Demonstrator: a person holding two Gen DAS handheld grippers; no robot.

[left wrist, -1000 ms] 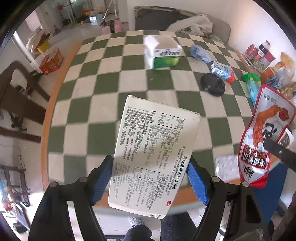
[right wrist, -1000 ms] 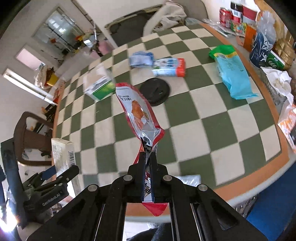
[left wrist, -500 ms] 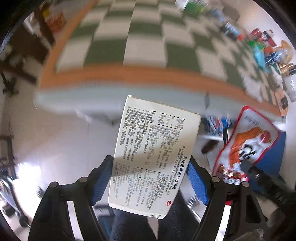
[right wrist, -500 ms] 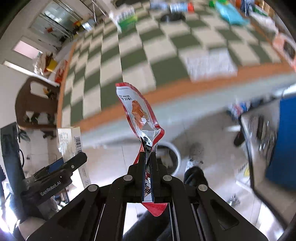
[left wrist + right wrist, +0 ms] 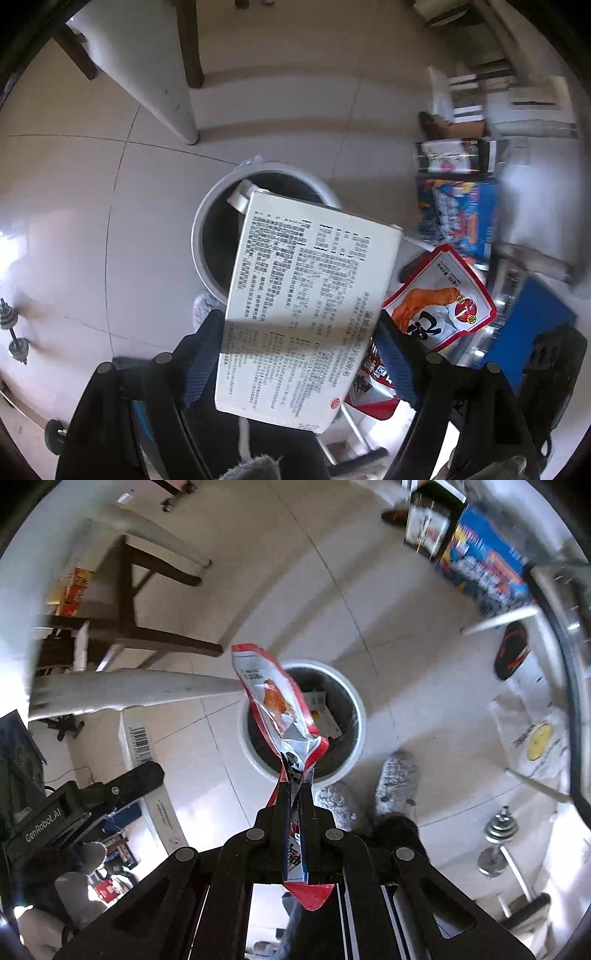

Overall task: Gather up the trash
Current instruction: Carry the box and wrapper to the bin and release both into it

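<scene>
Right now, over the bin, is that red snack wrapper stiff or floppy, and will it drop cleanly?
Probably floppy: the snack wrapper creases and leans above the right gripper. It looks flattened, so likely light and empty; it may flutter rather than fall straight into the bin.

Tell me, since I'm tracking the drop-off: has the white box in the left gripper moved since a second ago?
Yes. The white box went from above the checkered table down to over the bin on the floor, and the left gripper jaws have just been opening around it.

"GenRobot.AI" on left gripper (image 5: 92, 805); white box (image 5: 306, 306): Chinese print, unreadable.
</scene>
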